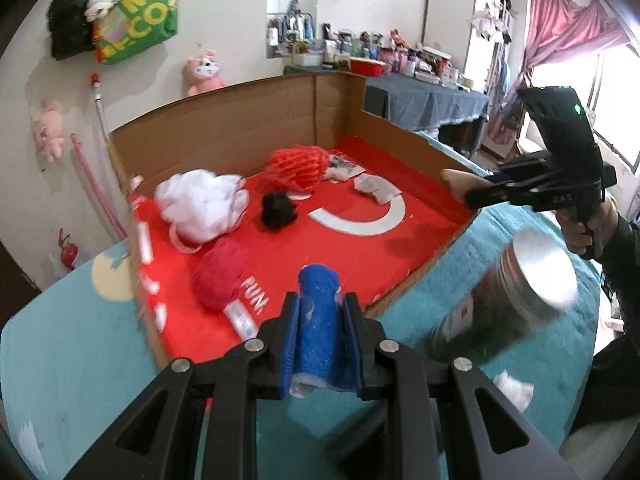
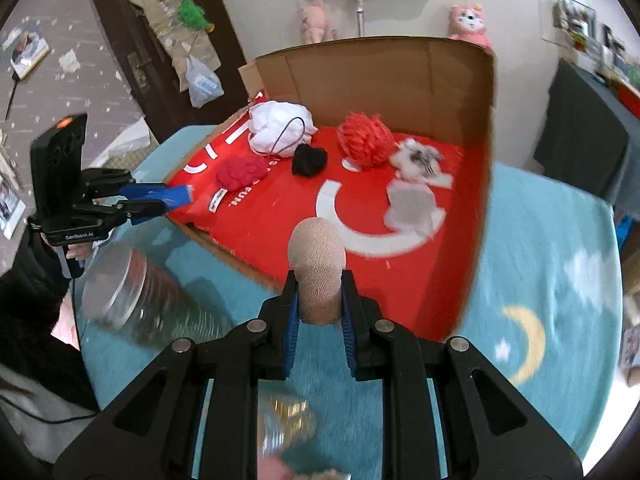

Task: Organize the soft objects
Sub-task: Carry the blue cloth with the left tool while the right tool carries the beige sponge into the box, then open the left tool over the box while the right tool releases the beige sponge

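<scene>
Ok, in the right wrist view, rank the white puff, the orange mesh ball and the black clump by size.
1. white puff and orange mesh ball: look about alike, unranked.
2. black clump: clearly smallest.

Motion-blurred metal-lidded jar (image 1: pixel 532 276) near the surface's edge, blue sponge's (image 1: pixel 320 328) base hidden between tool pads, tiny dresser clutter (image 1: pixel 384 52) unreadable
</scene>
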The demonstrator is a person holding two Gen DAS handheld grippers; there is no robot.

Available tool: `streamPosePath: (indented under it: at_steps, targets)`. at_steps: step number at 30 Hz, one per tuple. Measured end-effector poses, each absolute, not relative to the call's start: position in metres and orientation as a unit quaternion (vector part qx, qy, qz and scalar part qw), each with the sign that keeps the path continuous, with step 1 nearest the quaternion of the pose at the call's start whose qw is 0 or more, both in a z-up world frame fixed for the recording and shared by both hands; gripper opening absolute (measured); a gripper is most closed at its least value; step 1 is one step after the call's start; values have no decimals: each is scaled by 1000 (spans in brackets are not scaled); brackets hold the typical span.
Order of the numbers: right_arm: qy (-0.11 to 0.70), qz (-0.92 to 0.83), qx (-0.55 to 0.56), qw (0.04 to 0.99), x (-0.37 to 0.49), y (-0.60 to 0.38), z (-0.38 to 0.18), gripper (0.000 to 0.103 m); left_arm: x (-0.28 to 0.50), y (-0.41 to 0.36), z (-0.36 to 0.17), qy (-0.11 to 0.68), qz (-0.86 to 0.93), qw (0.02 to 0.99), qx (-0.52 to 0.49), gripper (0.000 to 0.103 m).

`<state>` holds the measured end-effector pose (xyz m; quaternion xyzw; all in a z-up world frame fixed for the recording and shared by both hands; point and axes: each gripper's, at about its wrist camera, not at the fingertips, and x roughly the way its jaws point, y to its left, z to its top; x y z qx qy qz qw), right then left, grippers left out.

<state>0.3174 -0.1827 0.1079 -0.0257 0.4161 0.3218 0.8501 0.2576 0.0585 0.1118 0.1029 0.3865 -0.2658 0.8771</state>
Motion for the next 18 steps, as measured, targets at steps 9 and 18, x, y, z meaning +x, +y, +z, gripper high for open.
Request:
streamPosePath:
  at_steps: [9,18]
  targets:
    - [477,322,-98,812,387,-118,94,20,323,11,97,443,-249,849,146,23]
    - [516,288,-150,793,434,-81,69,20,372,-2,74,488,-210,835,143,23]
